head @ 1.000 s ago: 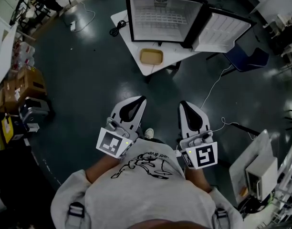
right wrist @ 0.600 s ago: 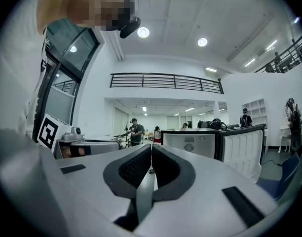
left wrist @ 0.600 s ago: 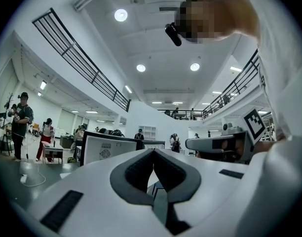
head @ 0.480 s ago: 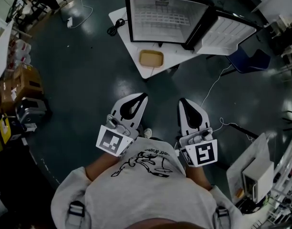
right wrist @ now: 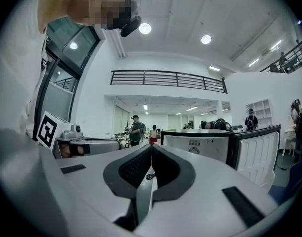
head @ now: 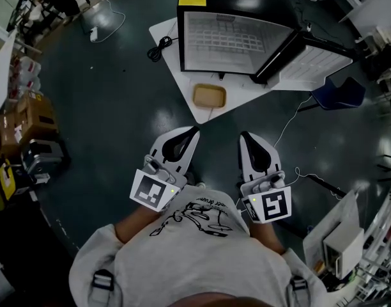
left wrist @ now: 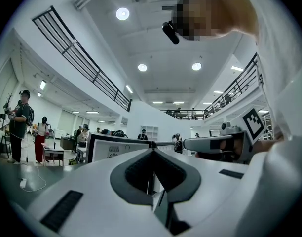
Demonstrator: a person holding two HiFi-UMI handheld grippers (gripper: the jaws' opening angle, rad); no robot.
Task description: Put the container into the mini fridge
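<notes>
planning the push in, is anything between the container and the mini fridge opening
Nothing visible does: the container lies on the white table just in front of the mini fridge, whose door stands swung open.

Setting: large open lab hall, workshop-like. Mezzanine railing point(right wrist: 166, 78) runs high ahead of the right gripper point(right wrist: 151, 148), with recessed ceiling lights point(left wrist: 122, 14) overhead. Dark glossy floor point(head: 119, 101). Cardboard boxes point(head: 30, 115) sit well left of the left gripper point(head: 193, 130), and people point(left wrist: 18, 125) stand further that way. White table point(head: 183, 82) with mini fridge point(head: 234, 37) ahead of both.
</notes>
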